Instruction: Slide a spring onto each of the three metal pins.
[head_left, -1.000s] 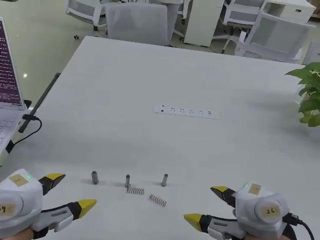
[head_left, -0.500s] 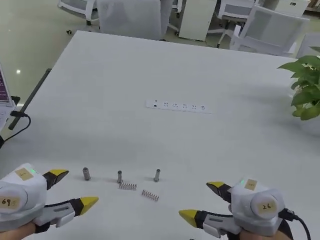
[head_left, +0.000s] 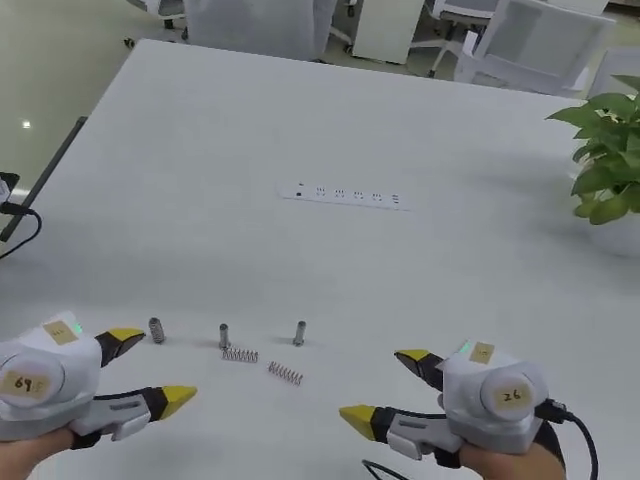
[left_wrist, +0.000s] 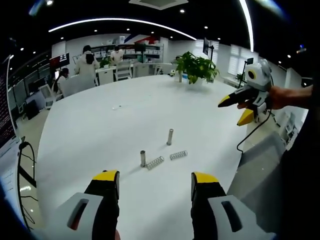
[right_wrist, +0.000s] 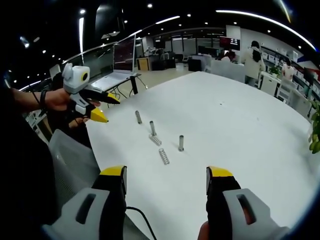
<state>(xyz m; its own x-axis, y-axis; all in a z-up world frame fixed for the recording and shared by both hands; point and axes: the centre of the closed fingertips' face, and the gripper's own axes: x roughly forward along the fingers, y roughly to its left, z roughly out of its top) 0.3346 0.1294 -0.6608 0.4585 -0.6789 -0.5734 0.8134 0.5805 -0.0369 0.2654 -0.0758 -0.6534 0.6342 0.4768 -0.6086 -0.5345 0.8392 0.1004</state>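
Note:
Three short metal pins stand in a row near the table's front edge: left pin (head_left: 157, 330), middle pin (head_left: 224, 335), right pin (head_left: 299, 333). The left pin looks thicker and ribbed, as with a spring around it. Two loose springs lie flat just in front: one (head_left: 240, 355) by the middle pin, the other (head_left: 285, 373) nearer me. My left gripper (head_left: 152, 368) is open, left of the springs. My right gripper (head_left: 384, 387) is open, to their right. Nothing sits between either pair of jaws. Both loose springs (left_wrist: 155, 162) (right_wrist: 163, 156) lie ahead of the grippers.
A white power strip (head_left: 340, 193) lies mid-table. A potted plant (head_left: 605, 160) stands at the right edge. A black cable (head_left: 20, 215) hangs off the left edge, and another trails from the right gripper. Office chairs stand beyond the far edge.
The head camera has shifted, so the whole scene sits further left and up. The left gripper has edged slightly nearer the pins. Pins and springs have not moved.

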